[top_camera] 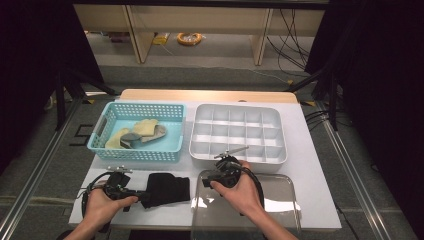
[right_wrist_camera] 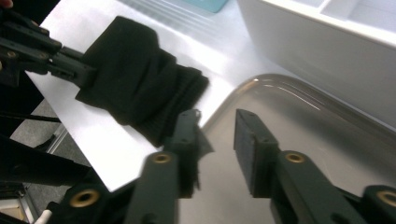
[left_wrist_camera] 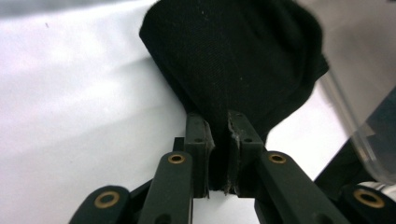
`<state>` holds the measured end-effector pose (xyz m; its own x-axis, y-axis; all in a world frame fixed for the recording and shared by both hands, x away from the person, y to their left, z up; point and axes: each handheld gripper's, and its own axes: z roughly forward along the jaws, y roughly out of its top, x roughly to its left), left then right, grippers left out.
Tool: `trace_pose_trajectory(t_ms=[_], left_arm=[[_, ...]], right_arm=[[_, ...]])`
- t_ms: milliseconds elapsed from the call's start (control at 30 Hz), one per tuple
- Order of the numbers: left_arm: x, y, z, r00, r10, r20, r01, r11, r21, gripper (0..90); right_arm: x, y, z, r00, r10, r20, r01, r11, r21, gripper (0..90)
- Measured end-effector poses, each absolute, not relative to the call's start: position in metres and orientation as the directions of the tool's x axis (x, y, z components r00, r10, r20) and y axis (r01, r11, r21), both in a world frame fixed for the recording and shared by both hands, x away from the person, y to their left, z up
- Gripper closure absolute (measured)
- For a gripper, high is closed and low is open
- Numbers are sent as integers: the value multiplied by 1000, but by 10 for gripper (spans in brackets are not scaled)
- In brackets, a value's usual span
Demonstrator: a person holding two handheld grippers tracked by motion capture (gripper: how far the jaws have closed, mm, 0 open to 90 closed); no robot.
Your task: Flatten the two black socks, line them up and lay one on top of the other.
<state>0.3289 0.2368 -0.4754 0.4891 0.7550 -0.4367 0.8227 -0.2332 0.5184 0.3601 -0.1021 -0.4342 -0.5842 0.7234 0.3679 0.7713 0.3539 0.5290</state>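
A black folded cloth (top_camera: pixel 167 189) lies on the white table near its front edge. My left gripper (top_camera: pixel 145 196) comes at it from the left, and the left gripper view shows its pads pinching the cloth's (left_wrist_camera: pixel 233 56) near edge, the gripper (left_wrist_camera: pixel 220 123) shut on the fabric. My right gripper (top_camera: pixel 209 176) hovers at the left rim of a clear plastic tray (top_camera: pixel 280 200) and points towards the cloth. In the right gripper view its jaws stand apart with nothing between them (right_wrist_camera: pixel 215 126), the left jaw close beside the cloth's ribbed end (right_wrist_camera: pixel 135 84). The left gripper (right_wrist_camera: pixel 70 70) shows there too.
A turquoise basket (top_camera: pixel 145 106) at the back left holds beige and grey cloth items (top_camera: pixel 145 126). A white compartment box (top_camera: pixel 240 107) stands at the back right, just beyond the clear tray (right_wrist_camera: pixel 303 121). The table's front edge runs close below both hands.
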Motion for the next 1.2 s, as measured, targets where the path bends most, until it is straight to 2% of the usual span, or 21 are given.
trace_pose_trajectory(t_ms=[133, 233, 533, 767, 933, 1200], left_arm=[[328, 238, -468, 507, 740, -442, 813, -240, 531, 795], [329, 238, -464, 528, 717, -455, 804, -250, 540, 794], [330, 233, -460, 546, 713, -441, 798, -280, 534, 796], [329, 231, -453, 562, 713, -420, 785, -298, 543, 800], [331, 230, -451, 566, 706, -425, 783, -299, 546, 804], [337, 222, -440, 595, 671, -442, 766, -306, 566, 813]], right_arm=[[359, -89, -429, -592, 708, 384, 775, 371, 511, 858], [361, -79, -427, -605, 694, 389, 770, 387, 508, 900], [365, -35, -433, -630, 651, 424, 764, 419, 491, 900], [371, -7, -451, -649, 624, 436, 756, 460, 466, 900], [374, 1, -462, -638, 628, 447, 768, 474, 431, 900], [374, 5, -472, -629, 633, 453, 775, 464, 429, 900]])
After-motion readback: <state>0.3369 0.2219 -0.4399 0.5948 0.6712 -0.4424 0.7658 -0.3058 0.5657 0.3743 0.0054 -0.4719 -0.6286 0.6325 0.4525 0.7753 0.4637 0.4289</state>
